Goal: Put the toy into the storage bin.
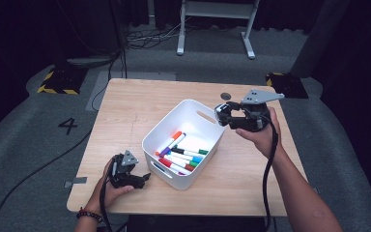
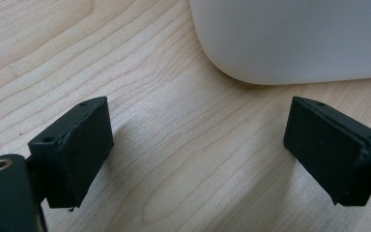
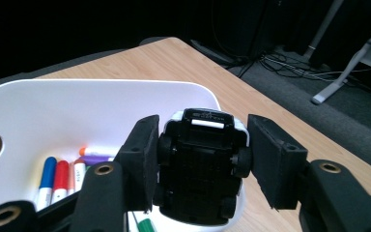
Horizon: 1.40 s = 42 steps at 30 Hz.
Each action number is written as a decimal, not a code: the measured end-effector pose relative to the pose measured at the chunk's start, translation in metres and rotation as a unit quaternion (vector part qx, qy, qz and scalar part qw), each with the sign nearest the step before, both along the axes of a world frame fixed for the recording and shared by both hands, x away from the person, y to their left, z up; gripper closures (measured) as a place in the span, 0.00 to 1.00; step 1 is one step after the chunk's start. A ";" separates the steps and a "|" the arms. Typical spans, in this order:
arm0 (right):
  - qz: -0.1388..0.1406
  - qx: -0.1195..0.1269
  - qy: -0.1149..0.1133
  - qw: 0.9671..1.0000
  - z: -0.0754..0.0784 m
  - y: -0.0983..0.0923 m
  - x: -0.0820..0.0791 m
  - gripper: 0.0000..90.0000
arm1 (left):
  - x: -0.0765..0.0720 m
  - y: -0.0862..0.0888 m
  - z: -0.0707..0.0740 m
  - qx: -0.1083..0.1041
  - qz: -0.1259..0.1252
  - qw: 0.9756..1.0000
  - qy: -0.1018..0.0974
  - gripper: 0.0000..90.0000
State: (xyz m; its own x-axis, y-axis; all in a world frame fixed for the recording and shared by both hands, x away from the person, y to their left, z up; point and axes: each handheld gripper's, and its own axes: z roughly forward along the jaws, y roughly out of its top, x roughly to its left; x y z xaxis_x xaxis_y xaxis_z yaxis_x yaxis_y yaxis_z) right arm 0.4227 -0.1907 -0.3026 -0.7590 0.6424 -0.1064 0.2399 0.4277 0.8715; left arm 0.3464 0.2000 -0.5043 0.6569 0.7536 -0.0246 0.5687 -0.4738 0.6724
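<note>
A white bin (image 1: 199, 114) stands mid-table with several coloured markers (image 1: 181, 155) lying inside. My right gripper (image 1: 228, 115) hovers above the bin's far right rim, shut on a black toy car (image 3: 200, 164) whose underside and wheels face the camera; the pads press on its sides. The bin's white wall (image 3: 77, 104) and markers (image 3: 60, 176) lie below it. My left gripper (image 1: 144, 178) rests on the table at the front left, just beside the bin's near corner. Its jaws stand wide open with bare wood between them and the bin's rounded corner (image 2: 290, 43) just ahead.
The wooden table (image 1: 140, 104) has bare wood at the left and far side. A small dark round disc (image 1: 226, 95) sits near the far edge. Beyond the table are grey floor, cables and a white frame's legs (image 1: 212, 29).
</note>
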 end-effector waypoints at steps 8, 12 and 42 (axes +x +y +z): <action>0.018 -0.009 0.006 1.000 0.000 0.024 0.002 0.53 | 0.000 0.000 0.000 0.000 0.000 1.000 0.000 0.12; 0.028 -0.024 0.007 0.999 -0.003 0.037 0.006 0.53 | 0.000 0.000 0.000 0.000 0.000 1.000 0.000 0.12; 0.145 -0.134 0.087 0.976 -0.045 0.131 -0.012 0.53 | 0.000 0.000 0.000 0.002 -0.001 1.000 0.000 0.12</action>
State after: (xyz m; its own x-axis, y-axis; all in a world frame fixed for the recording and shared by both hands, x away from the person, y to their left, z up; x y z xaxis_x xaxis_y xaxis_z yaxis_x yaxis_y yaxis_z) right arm 0.4107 -0.0598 -0.3475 -0.9262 0.3648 -0.0951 0.2092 0.7073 0.6753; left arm 0.3465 0.2001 -0.5041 0.6585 0.7522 -0.0228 0.5683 -0.4771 0.6704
